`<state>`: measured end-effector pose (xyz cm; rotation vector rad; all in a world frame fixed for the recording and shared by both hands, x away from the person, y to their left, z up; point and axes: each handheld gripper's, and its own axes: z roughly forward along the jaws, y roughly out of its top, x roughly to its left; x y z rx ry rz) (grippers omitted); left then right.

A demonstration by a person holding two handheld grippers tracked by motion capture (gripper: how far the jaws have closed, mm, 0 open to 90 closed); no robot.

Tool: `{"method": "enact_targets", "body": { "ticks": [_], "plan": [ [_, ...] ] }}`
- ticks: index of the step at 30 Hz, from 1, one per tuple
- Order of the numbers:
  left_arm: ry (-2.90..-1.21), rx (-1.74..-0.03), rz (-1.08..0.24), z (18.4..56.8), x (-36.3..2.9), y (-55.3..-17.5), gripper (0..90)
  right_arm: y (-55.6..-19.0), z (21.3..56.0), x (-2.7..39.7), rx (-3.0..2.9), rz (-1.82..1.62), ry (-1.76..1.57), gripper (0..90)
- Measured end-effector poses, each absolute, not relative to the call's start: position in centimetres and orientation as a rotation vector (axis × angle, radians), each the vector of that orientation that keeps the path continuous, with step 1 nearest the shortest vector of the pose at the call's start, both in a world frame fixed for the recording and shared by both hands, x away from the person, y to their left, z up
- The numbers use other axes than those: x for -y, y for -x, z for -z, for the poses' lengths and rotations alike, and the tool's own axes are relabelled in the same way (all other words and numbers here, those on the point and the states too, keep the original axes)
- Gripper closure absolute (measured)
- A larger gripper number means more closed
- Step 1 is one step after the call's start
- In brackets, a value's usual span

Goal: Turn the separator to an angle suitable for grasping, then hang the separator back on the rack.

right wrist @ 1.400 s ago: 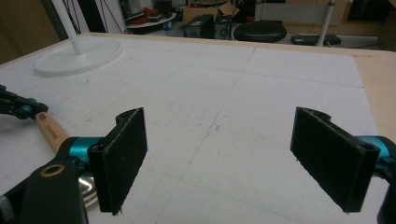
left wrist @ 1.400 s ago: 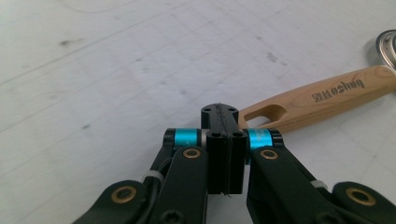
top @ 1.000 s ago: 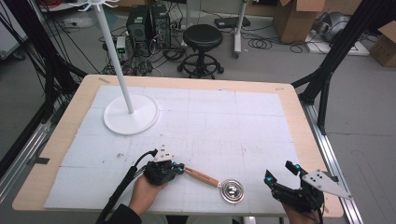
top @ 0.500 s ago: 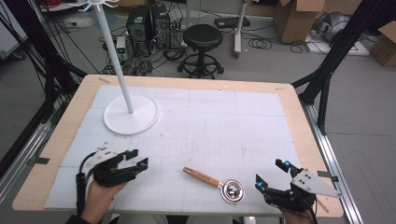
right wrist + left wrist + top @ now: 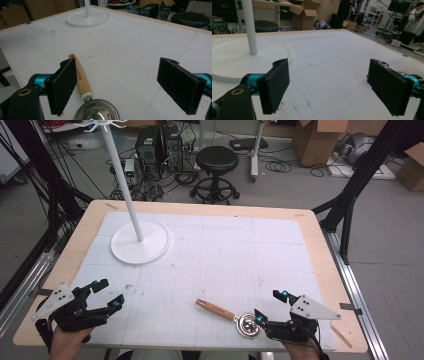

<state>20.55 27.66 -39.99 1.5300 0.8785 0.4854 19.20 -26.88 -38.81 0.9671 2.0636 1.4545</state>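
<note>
Cluttered lab floor lies beyond the bench (image 5: 320,250), where the ladle (image 5: 231,316) rests at lower centre; the right gripper (image 5: 272,307), open and empty, could nudge its round bowl and roll it away.

The light wooden handle (image 5: 80,75) of the steel measuring spoon carries a dark burnt-in mark along its length, too small and blurred to read. The brown cardboard box (image 5: 10,15) at the far left edge shows dark printed letters, cut off and illegible.
</note>
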Motion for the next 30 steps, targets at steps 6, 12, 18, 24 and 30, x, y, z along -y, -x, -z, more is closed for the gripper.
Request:
{"method": "enact_targets", "body": {
  "ticks": [6,12,18,24,30],
  "plan": [
    [-1.512,-0.896,-0.507,40.0,-28.3,-20.4,18.8,-19.2,38.9,26.7,-2.082,-1.449,-0.977,15.5],
    [-1.511,-0.906,-0.514,40.1,-28.2,-20.2,19.1,-19.3,39.1,26.7,-2.088,-1.463,-0.973,17.5],
    [-1.524,-0.910,-0.508,40.3,-27.9,-20.7,19.1,-19.2,39.0,26.1,-2.129,-1.463,-0.935,17.4],
    [-1.527,-0.898,-0.491,40.3,-27.9,-20.7,19.2,-19.8,38.6,24.2,-2.201,-1.467,-0.885,17.5],
    [-1.514,-0.910,-0.481,40.5,-28.3,-20.9,19.1,-21.4,39.1,21.4,-2.310,-1.413,-0.845,17.6]
  ]
}}
